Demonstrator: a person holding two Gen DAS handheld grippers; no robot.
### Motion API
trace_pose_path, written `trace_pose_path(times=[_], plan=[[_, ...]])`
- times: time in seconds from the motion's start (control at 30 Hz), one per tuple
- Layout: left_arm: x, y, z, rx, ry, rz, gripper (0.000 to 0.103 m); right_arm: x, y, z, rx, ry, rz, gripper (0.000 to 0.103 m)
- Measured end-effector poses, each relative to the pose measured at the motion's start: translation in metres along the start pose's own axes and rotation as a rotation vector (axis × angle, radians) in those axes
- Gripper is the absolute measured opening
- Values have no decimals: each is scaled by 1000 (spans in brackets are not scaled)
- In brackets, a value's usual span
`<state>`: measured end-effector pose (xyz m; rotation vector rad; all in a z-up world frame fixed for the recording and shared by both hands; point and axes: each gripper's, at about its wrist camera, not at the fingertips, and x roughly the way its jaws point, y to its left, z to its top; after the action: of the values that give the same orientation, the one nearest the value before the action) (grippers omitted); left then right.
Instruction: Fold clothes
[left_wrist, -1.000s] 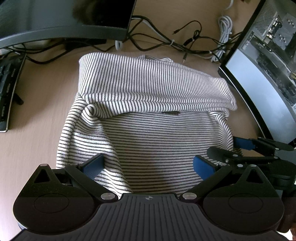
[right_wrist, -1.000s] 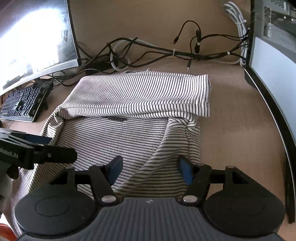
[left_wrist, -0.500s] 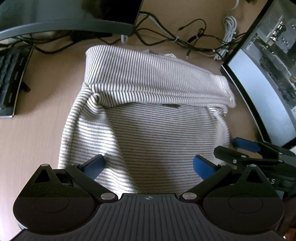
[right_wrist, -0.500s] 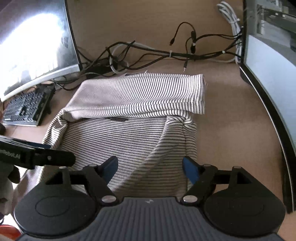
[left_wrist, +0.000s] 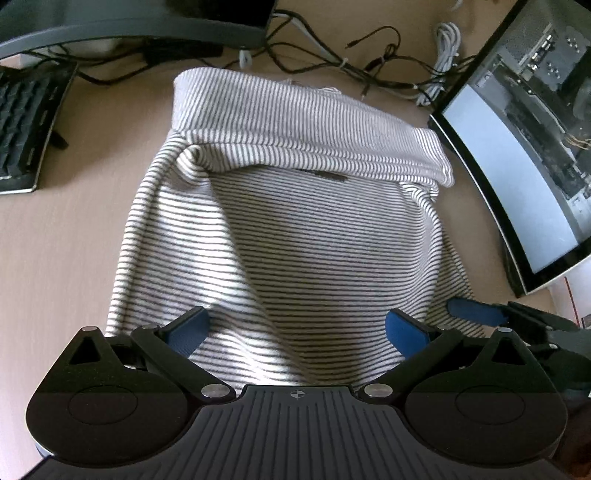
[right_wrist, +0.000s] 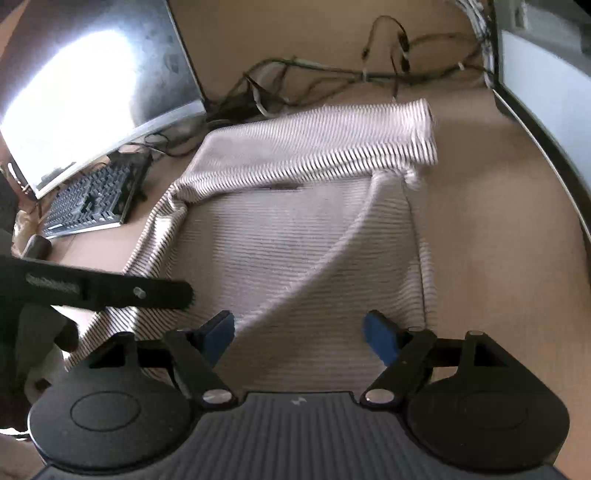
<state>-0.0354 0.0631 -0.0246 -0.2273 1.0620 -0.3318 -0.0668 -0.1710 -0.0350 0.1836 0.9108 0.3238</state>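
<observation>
A black-and-white striped garment lies on the tan desk, its far end folded back over itself into a thick band. My left gripper stands open over the near hem, blue pads wide apart and the cloth running loose between them. My right gripper hovers over the near right part of the garment; its jaws are opening, with cloth below them and nothing pinched. The right gripper's fingers show at the left view's right edge, and the left gripper's arm crosses the right view's left side.
A monitor stands at the right, another monitor at the far left with a keyboard below it. Tangled cables run along the back of the desk.
Both grippers have drawn back toward the near hem, so more of the garment shows. The right gripper's pads have spread wider. The right view is now blurred by motion.
</observation>
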Motion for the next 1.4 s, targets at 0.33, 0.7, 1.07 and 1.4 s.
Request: trace_pose_path(times=[0.33, 0.7, 1.07, 1.4], plan=[[-8, 14, -11, 1, -52, -71, 103, 6, 9, -4, -5, -22, 1, 102], [-16, 22, -13, -7, -48, -90, 103, -14, 16, -15, 47, -26, -173, 65], [-15, 5, -26, 120, -83, -1, 103, -46, 19, -37, 44, -16, -316, 61], [-14, 3, -26, 80, -82, 24, 103, -81, 16, 16, -33, -153, -283, 45]])
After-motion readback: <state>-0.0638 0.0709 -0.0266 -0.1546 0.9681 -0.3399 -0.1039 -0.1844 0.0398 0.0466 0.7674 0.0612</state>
